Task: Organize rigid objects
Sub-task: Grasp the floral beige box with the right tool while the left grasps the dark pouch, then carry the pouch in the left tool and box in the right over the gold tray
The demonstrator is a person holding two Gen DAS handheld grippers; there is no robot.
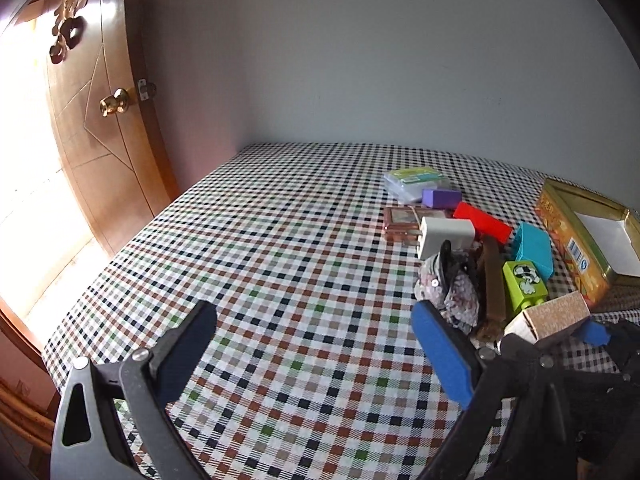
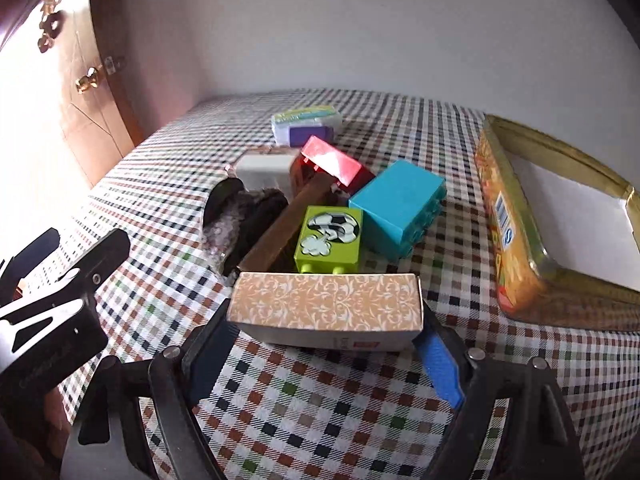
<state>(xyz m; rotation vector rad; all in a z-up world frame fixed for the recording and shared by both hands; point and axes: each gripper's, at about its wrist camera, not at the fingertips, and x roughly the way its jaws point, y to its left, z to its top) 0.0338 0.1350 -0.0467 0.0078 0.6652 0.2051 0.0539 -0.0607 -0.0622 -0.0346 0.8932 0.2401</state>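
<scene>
My right gripper (image 2: 320,340) is shut on a small patterned cardboard box (image 2: 326,308), held by its two ends just above the checkered tablecloth. The box also shows in the left wrist view (image 1: 550,318). Behind it lies a pile: a green brick with a football picture (image 2: 330,240), a teal brick (image 2: 400,204), a red brick (image 2: 336,164), a brown wooden bar (image 2: 288,224), a white plug adapter (image 2: 264,170), a purple block (image 2: 310,136) and a dark hair clip (image 2: 240,224). My left gripper (image 1: 316,344) is open and empty over bare cloth, left of the pile.
An open gold tin (image 2: 560,216) with a white lining stands at the right. A clear packet (image 2: 308,118) and a brown flat case (image 1: 404,220) lie at the back of the pile. A wall runs behind the table; a wooden door (image 1: 92,120) is at the left.
</scene>
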